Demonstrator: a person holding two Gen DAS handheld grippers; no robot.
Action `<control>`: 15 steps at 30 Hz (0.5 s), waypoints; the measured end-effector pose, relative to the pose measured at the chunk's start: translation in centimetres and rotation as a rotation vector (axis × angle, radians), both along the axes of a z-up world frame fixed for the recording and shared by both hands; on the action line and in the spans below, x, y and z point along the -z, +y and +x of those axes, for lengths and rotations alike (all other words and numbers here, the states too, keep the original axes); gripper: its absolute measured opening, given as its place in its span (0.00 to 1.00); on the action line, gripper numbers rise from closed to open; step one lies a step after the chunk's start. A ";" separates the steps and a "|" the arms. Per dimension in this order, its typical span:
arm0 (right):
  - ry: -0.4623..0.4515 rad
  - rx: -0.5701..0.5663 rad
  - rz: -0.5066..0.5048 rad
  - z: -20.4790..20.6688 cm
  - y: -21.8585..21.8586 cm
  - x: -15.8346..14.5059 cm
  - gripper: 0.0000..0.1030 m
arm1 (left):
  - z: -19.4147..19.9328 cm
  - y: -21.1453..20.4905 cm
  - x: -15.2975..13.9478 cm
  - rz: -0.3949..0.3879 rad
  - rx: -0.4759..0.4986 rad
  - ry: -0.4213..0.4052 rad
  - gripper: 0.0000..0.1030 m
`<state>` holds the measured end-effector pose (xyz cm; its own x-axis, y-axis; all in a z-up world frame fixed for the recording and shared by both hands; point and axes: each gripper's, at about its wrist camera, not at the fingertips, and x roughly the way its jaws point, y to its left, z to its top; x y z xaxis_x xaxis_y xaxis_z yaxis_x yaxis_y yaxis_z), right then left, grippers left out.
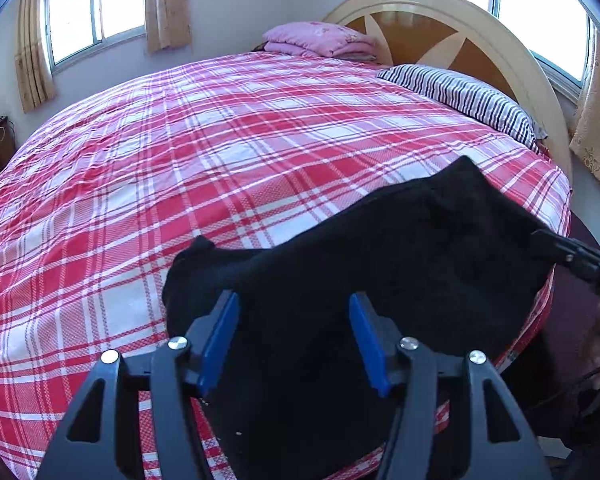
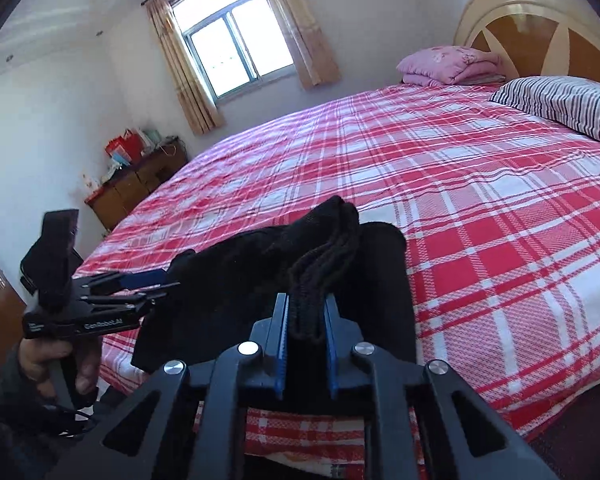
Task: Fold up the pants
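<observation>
Red-and-white plaid sheeting covers the bed, with a striped pillow and folded pink quilt by the headboard and curtained windows behind. Black pants lie bunched at the bed's near edge. The right gripper has its jaws clenched on a fold of the pants, while the left gripper has its jaws released over the cloth.

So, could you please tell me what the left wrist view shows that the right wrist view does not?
Only the left wrist view shows the left gripper open around the black knit pants. Only the right wrist view shows the right gripper shut on a bunched edge, and the brown wooden cabinet. Both share the red-and-white plaid bedsheet, striped pillow and folded pink blanket.
</observation>
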<state>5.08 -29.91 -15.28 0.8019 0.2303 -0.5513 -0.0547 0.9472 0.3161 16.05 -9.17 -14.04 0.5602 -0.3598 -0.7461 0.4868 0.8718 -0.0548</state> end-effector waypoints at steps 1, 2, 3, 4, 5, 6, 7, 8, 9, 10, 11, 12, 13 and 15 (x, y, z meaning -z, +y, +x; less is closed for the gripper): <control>0.004 0.008 0.001 -0.1 -0.1 0.1 0.15 | 0.0 0.0 0.2 0.001 -0.001 0.003 0.59; 0.010 0.015 0.003 -0.4 -0.4 0.4 0.15 | 0.1 0.1 0.3 0.000 -0.001 0.006 0.61; 0.025 0.026 0.010 -0.6 -0.8 0.9 0.15 | 0.1 0.0 0.5 0.001 -0.002 0.010 0.62; 0.041 0.029 0.017 -0.5 -1.0 1.2 0.15 | 0.1 0.0 0.7 0.003 -0.001 0.013 0.63; 0.065 0.033 0.026 -0.3 -1.3 1.9 0.15 | 0.2 -0.1 0.9 0.005 0.002 0.015 0.63; 0.077 0.039 0.029 0.0 -1.5 2.3 0.15 | 0.2 -0.1 1.1 0.008 0.004 0.019 0.64; 0.079 0.041 0.035 0.2 -1.6 2.4 0.16 | 0.2 -0.2 1.3 0.014 0.007 0.023 0.64; 0.079 0.040 0.037 0.2 -1.6 2.3 0.18 | 0.2 -0.3 1.4 0.018 0.008 0.022 0.64; 0.078 0.046 0.023 0.2 -1.6 2.1 0.21 | 0.2 -0.4 1.6 0.021 0.010 0.024 0.65; 0.069 0.059 -0.009 0.1 -1.4 1.6 0.25 | 0.2 -0.3 1.6 0.020 0.011 0.026 0.65; 0.053 0.079 -0.038 -0.1 -1.3 1.1 0.31 | 0.2 -0.3 1.7 0.016 0.011 0.030 0.66; 0.027 0.117 -0.080 -0.5 -1.3 0.3 0.34 | 0.2 -0.2 1.7 0.014 0.011 0.030 0.66; -0.009 0.156 -0.113 -0.9 -1.3 -0.6 0.37 | 0.2 -0.2 1.7 0.013 0.011 0.030 0.66; -0.068 0.186 -0.134 -1.4 -1.3 -2.2 0.38 | 0.2 -0.2 1.8 0.010 0.010 0.032 0.66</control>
